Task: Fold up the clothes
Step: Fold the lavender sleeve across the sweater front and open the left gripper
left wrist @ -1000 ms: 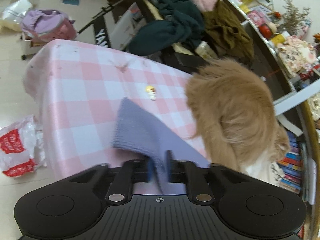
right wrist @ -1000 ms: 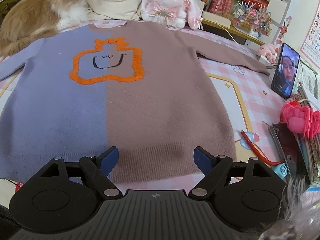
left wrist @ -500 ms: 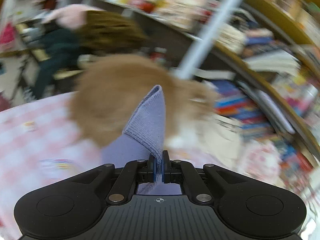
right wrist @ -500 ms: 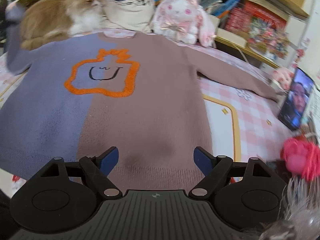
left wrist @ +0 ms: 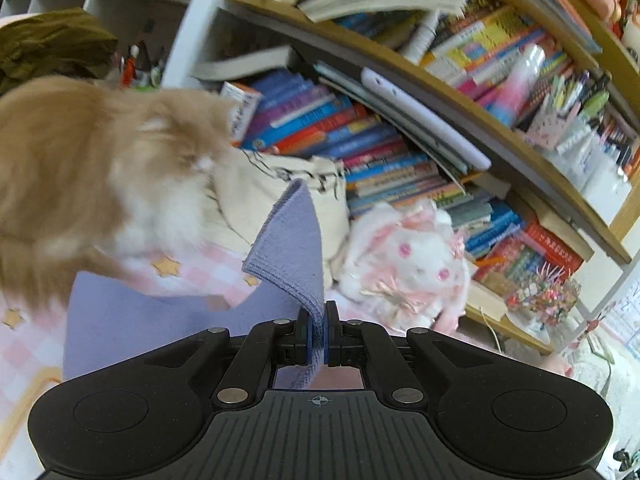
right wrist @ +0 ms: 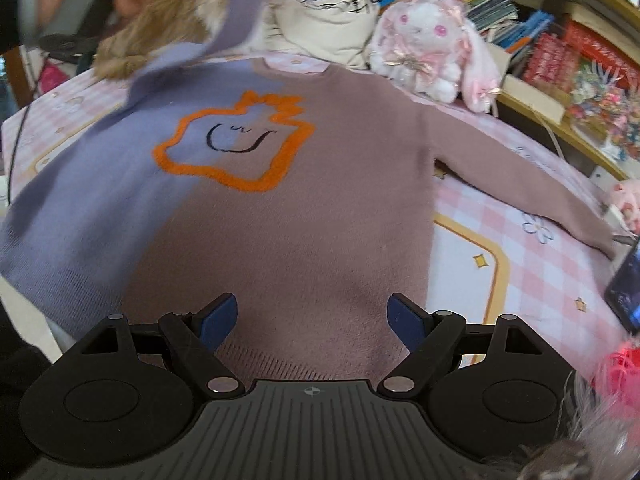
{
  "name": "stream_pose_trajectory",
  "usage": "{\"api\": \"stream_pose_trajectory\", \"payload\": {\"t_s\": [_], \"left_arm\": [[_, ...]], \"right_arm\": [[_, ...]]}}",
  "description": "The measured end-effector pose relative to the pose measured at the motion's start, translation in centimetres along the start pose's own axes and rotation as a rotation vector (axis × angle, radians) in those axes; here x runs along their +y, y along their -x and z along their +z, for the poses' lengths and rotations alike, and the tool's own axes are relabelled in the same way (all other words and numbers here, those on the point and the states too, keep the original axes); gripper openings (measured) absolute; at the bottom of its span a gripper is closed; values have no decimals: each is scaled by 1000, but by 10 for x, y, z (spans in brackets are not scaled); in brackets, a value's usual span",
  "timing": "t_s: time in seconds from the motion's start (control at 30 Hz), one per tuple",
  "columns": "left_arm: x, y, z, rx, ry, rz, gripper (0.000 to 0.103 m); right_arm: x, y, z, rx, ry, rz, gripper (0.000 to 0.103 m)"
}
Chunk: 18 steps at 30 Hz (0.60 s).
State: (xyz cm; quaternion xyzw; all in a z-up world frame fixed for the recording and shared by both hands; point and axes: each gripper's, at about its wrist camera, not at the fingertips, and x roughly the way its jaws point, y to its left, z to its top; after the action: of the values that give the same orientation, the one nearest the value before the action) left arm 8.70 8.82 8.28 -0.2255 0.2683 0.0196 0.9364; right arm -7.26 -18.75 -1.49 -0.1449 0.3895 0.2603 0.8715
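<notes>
A sweater (right wrist: 304, 216), lilac on its left half and mauve on its right, lies flat on the pink checked tablecloth (right wrist: 540, 240), with an orange outline and a face on its chest. My left gripper (left wrist: 318, 336) is shut on the cuff of the lilac sleeve (left wrist: 292, 256) and holds it up in the air; that lifted sleeve (right wrist: 224, 28) also shows in the right wrist view at top left. My right gripper (right wrist: 310, 320) is open and empty, just above the sweater's hem. The mauve sleeve (right wrist: 520, 192) lies stretched out to the right.
A ginger cat (left wrist: 80, 176) sits at the table's back left, beside the lifted sleeve. A cream bag (right wrist: 328, 28) and a white plush rabbit (right wrist: 432, 36) stand behind the collar. Bookshelves (left wrist: 440, 128) run along the back. A phone (right wrist: 628, 288) stands at the right edge.
My left gripper has lifted the lilac sleeve off the table and swung it right, past the cat, towards the sweater's body. My right gripper has stayed open over the hem.
</notes>
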Motion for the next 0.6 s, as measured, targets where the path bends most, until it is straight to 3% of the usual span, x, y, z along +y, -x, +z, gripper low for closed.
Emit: {"api": "stream_pose_trajectory", "payload": {"t_s": [0.43, 0.5, 0.53, 0.57, 0.6], "left_arm": [[-43, -34, -23, 86, -67, 85, 6], [-49, -36, -27, 94, -76, 80, 17], [-52, -36, -28, 100, -81, 64, 40], [-56, -34, -29, 98, -90, 47, 56], [-58, -30, -30, 80, -106, 40, 61]], "right_arm": [[-20, -10, -3, 6, 27, 127, 81], [-22, -11, -2, 6, 30, 138, 81], [-23, -11, -2, 5, 33, 143, 81], [-24, -11, -2, 4, 34, 147, 81], [-25, -11, -2, 4, 35, 151, 82]]}}
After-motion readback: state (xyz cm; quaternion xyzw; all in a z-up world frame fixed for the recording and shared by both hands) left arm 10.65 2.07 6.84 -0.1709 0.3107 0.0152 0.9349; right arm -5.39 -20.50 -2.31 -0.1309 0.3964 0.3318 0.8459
